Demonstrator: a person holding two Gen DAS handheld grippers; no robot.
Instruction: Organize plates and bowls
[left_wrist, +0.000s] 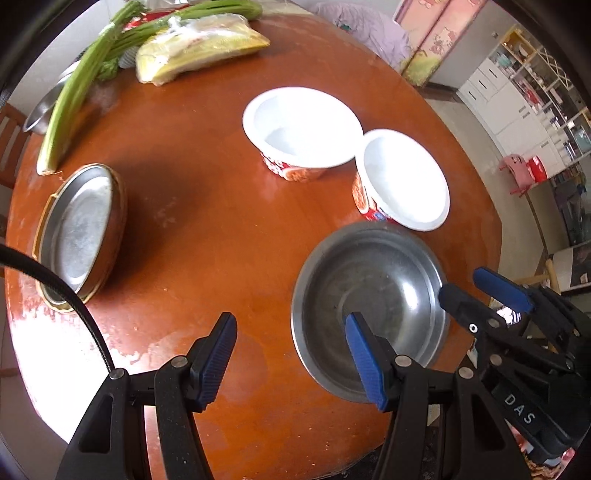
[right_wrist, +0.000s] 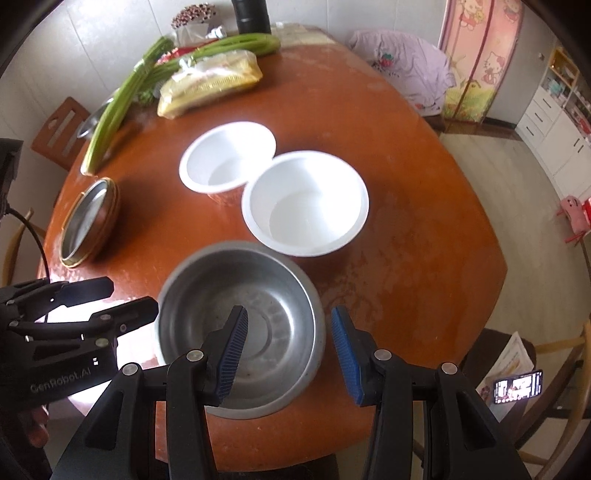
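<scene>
Both tongs stood spread, the right tongs (right_wrist: 290, 350) straddling the steel bowl's (right_wrist: 240, 325) rim, seemingly to lift it, the left tongs (left_wrist: 291, 358) waiting empty beside it.

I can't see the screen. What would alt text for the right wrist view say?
Right gripper open, its blue jaws straddling the right rim of a steel bowl on a round wooden table. Beyond stand two white bowls, a metal plate at left, and greens at the far edge.
</scene>
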